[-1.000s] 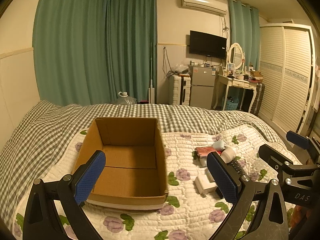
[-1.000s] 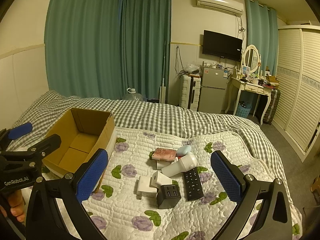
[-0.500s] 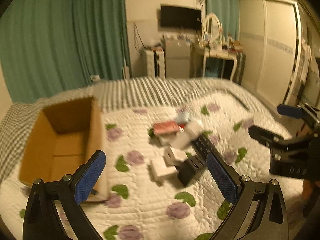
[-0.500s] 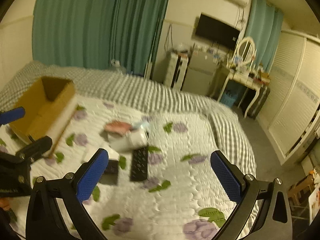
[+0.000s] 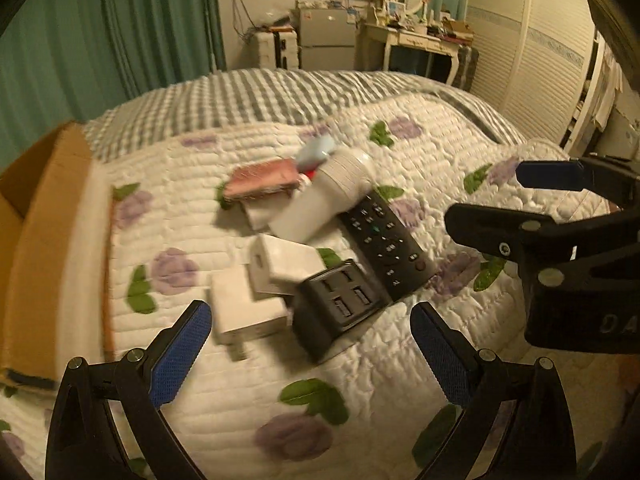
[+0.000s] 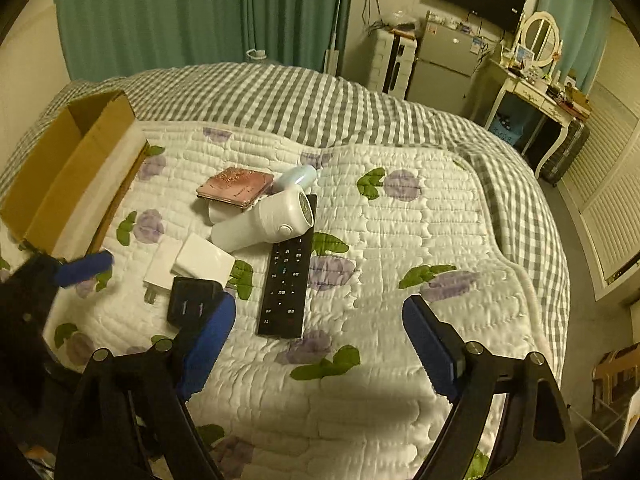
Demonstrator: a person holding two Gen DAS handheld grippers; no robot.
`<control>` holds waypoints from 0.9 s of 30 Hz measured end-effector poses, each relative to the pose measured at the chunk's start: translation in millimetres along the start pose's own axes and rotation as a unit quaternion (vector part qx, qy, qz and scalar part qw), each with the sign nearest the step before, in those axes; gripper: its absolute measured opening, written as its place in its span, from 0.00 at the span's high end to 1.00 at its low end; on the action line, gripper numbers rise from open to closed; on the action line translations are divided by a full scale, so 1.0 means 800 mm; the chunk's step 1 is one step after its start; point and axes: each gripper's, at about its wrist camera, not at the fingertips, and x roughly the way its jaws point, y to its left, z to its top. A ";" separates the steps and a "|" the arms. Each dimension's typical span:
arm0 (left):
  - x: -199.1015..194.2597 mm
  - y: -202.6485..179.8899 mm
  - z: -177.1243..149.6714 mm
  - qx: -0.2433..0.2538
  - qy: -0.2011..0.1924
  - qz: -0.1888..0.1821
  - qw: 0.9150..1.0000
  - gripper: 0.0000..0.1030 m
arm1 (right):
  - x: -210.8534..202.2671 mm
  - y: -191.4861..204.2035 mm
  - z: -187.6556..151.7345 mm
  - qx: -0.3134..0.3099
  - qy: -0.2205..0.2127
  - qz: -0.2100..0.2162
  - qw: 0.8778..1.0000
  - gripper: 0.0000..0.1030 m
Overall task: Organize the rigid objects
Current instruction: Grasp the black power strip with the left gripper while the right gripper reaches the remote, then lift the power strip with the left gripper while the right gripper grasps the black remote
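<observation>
A: Why is the cardboard box [image 6: 68, 168] at the left edge of the frame?

B: I think it waits, empty, for the remote [image 6: 286, 276] and chargers at centre.

A: The grippers?

B: Left gripper [image 5: 308, 356] wide, holding nothing; right gripper [image 6: 316, 344] closing, nothing between.

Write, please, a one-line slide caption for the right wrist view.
Open right gripper above the black remote on a quilted bed, cardboard box at left.

A black remote [image 6: 286, 280] lies on a white quilt [image 6: 400, 240] printed with purple flowers.
</observation>
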 end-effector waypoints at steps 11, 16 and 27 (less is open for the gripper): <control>0.036 0.006 0.001 -0.021 0.026 -0.042 0.999 0.45 | 0.034 0.004 0.014 -0.024 0.039 0.005 0.999 0.17; 0.021 0.023 0.001 -0.040 0.027 -0.053 0.997 0.47 | 0.048 0.018 0.029 -0.063 0.045 0.002 0.997 0.19; -0.020 0.058 0.023 -0.062 -0.010 -0.051 0.997 0.47 | 0.118 0.025 0.044 -0.068 0.101 0.026 0.992 0.30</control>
